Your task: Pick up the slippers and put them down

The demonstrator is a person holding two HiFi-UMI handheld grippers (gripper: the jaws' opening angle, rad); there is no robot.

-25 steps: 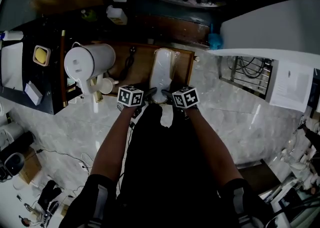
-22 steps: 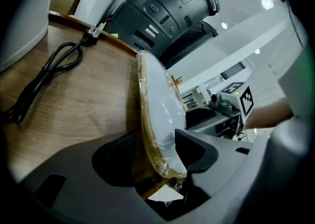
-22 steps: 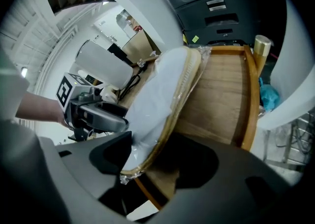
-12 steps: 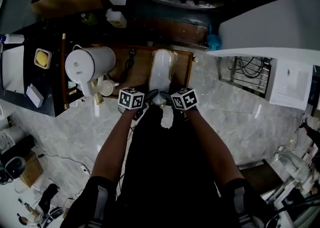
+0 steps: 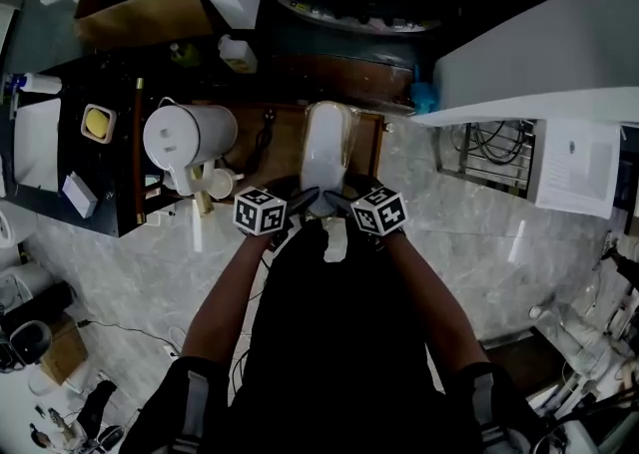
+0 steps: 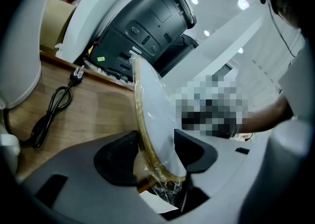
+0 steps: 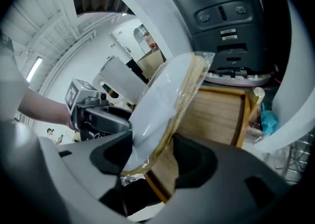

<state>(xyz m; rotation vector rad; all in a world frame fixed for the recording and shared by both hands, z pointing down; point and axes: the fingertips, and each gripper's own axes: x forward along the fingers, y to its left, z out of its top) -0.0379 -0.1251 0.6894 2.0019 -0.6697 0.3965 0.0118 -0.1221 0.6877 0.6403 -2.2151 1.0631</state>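
Slippers: a white pair with a tan sole edge, wrapped in clear plastic (image 5: 324,148). They are turned up on edge over the middle of the wooden counter (image 5: 283,138), running lengthwise away from the person.

Contact with the counter: I cannot tell whether the far end of the slippers rests on the wood.

Left gripper (image 6: 156,153): its jaws are clamped on the near end of the slippers, one dark pad against the sole side and the other against the white side. The crumpled wrap bunches below the pads.

Right gripper (image 7: 152,156): its jaws are also pressed onto the near end of the slippers, gripping from the opposite side. The sole edge faces its right pad.

Both grippers: they meet at the counter's near edge, with their marker cubes close together on either side of the slippers.

White jug (image 5: 187,133): stands at the counter's left end, well apart from the slippers.

Cup (image 5: 215,183): small and pale, at the counter's left near corner, just beside the jug.

Power cord (image 6: 49,114): black and loosely looped, lying on the wood between the jug and the slippers, with its plug toward the counter's far edge.

Black machine (image 6: 145,23): beyond the counter's far edge, behind the slippers.

Floor (image 5: 459,232): pale marble, to the right of the counter and on its near side.
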